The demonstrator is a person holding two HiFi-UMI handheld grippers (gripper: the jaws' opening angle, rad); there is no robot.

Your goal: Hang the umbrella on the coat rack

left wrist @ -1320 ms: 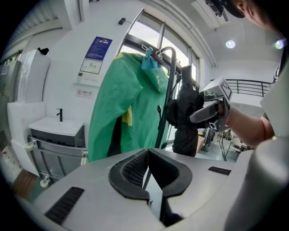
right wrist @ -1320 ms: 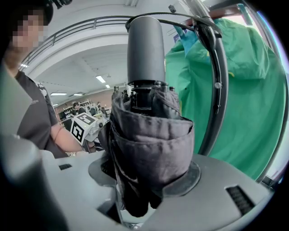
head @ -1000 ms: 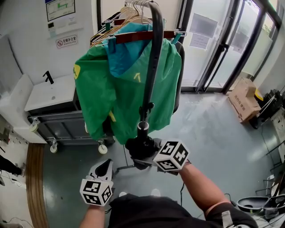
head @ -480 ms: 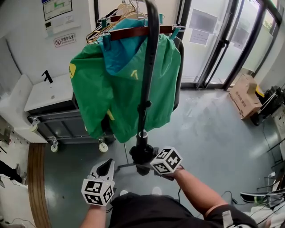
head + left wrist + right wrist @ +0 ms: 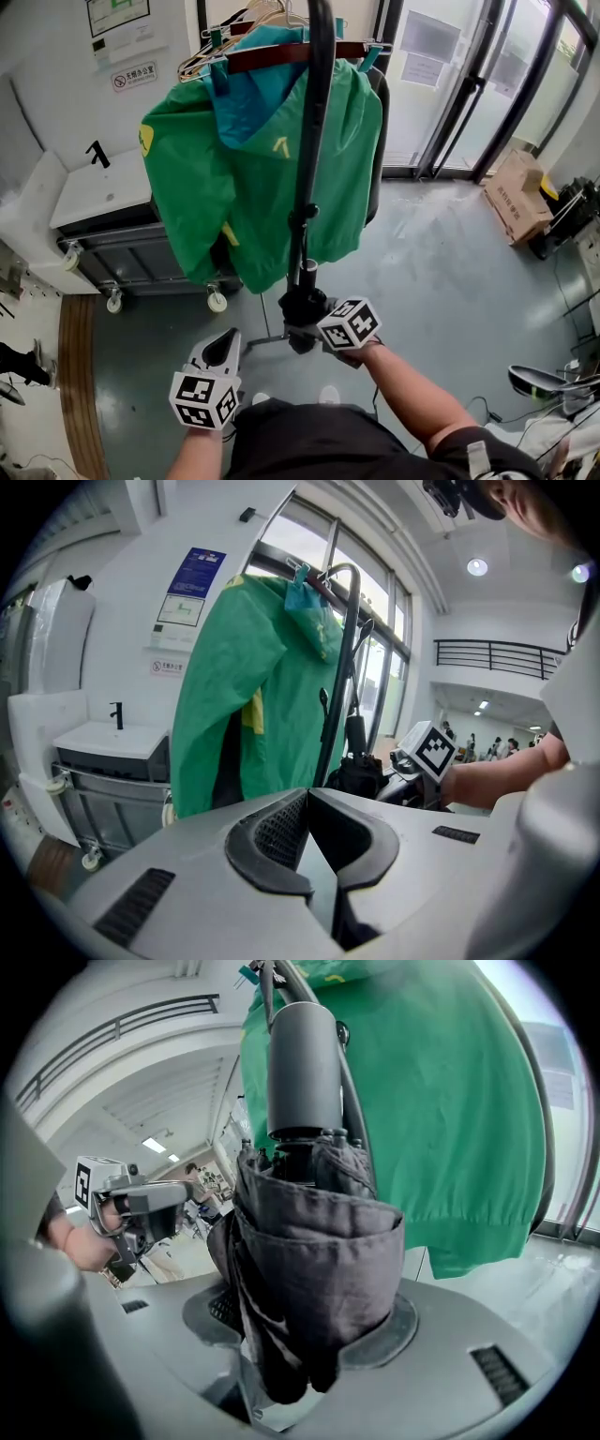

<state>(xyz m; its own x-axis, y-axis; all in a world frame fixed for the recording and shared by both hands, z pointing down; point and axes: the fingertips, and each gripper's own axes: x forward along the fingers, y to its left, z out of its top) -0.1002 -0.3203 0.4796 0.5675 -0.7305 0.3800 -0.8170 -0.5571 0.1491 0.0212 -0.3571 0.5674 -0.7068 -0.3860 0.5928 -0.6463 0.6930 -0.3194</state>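
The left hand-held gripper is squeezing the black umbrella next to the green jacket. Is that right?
Not quite. The right hand-held gripper is the one squeezing the black umbrella. The right gripper view shows the folded cloth pinched between its jaws. The left hand-held gripper is shut on nothing. The umbrella is next to the green jacket.

The umbrella (image 5: 302, 305) stands upright just before the jacket (image 5: 244, 169) hung on the coat rack (image 5: 379, 150), sink (image 5: 98, 192) to its left, cardboard box (image 5: 516, 202) well off right, glass doors (image 5: 450, 84) behind.
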